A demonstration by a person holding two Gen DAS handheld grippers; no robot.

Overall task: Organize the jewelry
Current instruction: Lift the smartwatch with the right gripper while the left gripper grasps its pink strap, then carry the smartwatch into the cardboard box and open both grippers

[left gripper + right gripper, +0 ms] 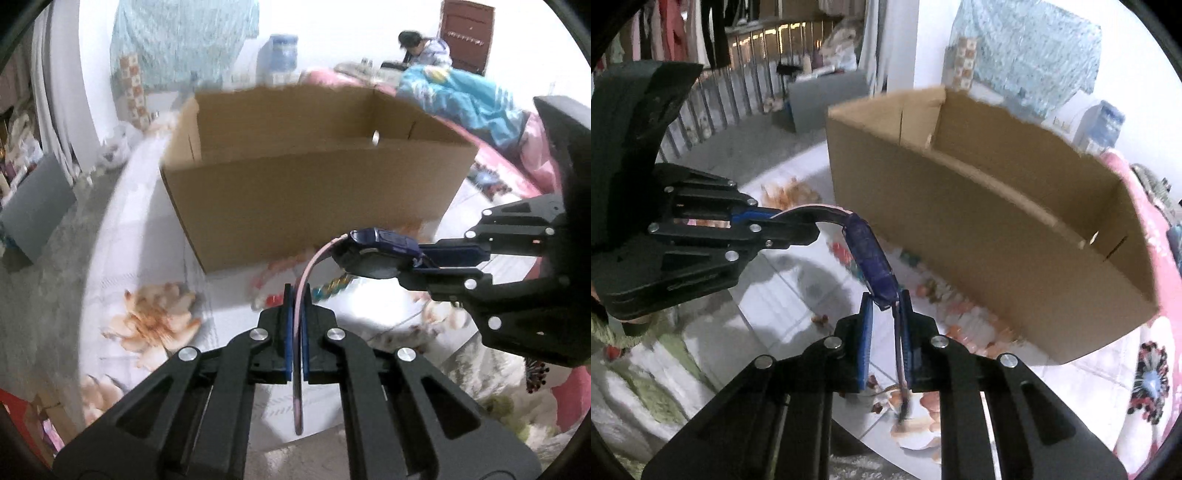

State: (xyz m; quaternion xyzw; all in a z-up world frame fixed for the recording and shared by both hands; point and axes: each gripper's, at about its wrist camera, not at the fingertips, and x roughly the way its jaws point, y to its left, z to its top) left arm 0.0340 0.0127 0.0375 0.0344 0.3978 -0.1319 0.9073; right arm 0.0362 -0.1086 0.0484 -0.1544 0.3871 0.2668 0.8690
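A wristwatch with a dark blue case (380, 245) (871, 258) hangs in the air between my two grippers, in front of an open cardboard box (314, 192) (997, 240). My left gripper (296, 291) (809, 223) is shut on its pink strap (308, 269), whose end hangs down behind the pads. My right gripper (885, 295) (412, 267) comes in from the right at the case. The other, darker strap (899, 350) lies against its right pad, and a gap shows to the left pad.
Coloured bead jewellery (332, 286) (960, 317) lies on the flower-print tablecloth (155, 321) along the box's front wall. A bed with pink and blue bedding (461, 96) and a seated person (424, 48) are behind. A railing (738, 92) runs at the left.
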